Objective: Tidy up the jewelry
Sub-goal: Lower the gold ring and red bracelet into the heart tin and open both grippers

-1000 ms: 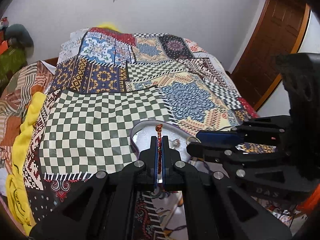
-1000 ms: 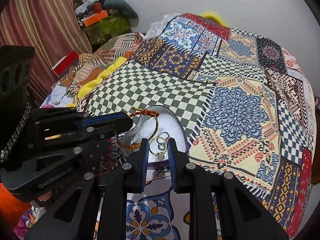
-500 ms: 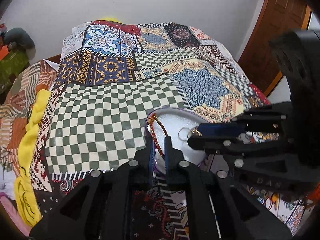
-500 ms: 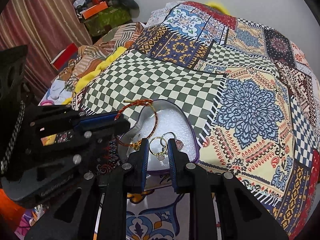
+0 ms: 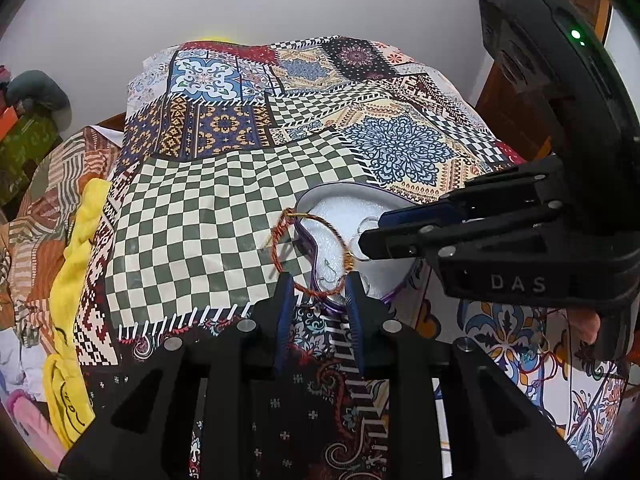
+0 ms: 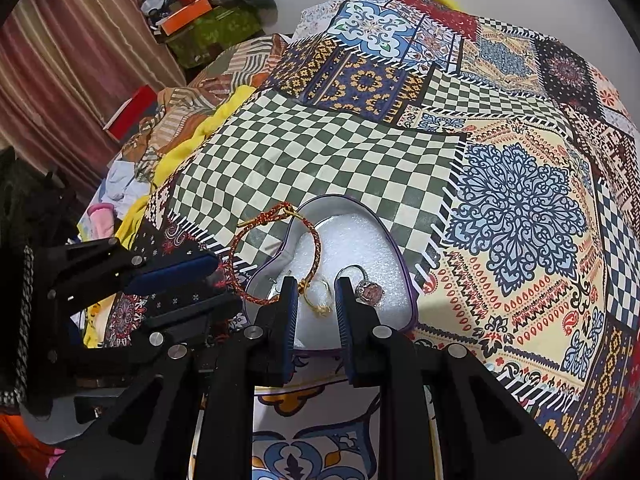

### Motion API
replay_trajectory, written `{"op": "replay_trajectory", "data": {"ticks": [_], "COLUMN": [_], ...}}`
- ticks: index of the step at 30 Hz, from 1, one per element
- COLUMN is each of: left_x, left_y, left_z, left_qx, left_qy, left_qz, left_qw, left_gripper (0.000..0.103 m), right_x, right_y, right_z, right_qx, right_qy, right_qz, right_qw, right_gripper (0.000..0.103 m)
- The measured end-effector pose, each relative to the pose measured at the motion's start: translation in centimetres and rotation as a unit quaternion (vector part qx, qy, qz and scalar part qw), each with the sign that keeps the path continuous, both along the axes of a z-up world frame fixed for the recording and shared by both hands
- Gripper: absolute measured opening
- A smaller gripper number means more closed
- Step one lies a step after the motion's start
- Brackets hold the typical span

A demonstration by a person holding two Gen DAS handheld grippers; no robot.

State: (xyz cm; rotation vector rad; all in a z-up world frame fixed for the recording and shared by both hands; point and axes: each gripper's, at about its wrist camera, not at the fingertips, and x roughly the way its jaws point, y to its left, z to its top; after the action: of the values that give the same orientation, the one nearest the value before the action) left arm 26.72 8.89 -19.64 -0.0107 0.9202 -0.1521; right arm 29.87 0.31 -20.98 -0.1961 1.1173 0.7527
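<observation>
A heart-shaped tin (image 5: 394, 200) (image 6: 394, 248) with white foam lining lies on the patchwork bedspread. A red-and-gold cord bracelet (image 5: 276, 242) (image 6: 316, 240) lies draped over its left rim, half inside, half on the checked cloth. My left gripper (image 5: 317, 280) is open and empty just behind the bracelet. A gold ring (image 6: 318, 304) lies in the tin between the fingers of my right gripper (image 6: 316, 284), which is open. A ring with a pink stone (image 6: 370, 292) lies just right of it.
The patchwork bedspread (image 6: 320, 152) covers the bed. A yellow cloth (image 5: 72, 264) and loose clothes lie along the left edge. Boxes (image 6: 192, 12) are stacked by the curtain at far left. A wooden door (image 5: 504, 92) stands at right.
My left gripper has opened and let go of the bracelet, which now lies over the tin's rim. My right gripper has moved down over the gold ring.
</observation>
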Motion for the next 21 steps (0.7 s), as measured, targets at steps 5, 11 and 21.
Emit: {"op": "replay_trajectory", "data": {"ticks": [5,11,21], "left_x": [-0.5,-1.7,-5.4], "left_y": [0.1,-0.1,-1.8], "left_z": [0.7,2.5,6.6], "left_qx": [0.0,-0.005,-0.002], "left_qy": [-0.007,-0.022,-0.061], "left_qz": [0.01,0.018,0.012], "left_qw": [0.9999,0.9996,0.9981], "left_gripper": [0.025,0.025,0.03], "right_x": [-0.4,-2.3,-6.6], "right_y": [-0.2,-1.4,-5.1], "right_z": [0.5,2.8,7.2], "right_qx": [-0.01,-0.01,0.002], "right_qy": [-0.01,-0.049,-0.119], "right_qz": [-0.003,-0.006,-0.025], "right_qw": [1.0,0.999,0.993], "right_gripper": [0.018,0.019,0.03]}}
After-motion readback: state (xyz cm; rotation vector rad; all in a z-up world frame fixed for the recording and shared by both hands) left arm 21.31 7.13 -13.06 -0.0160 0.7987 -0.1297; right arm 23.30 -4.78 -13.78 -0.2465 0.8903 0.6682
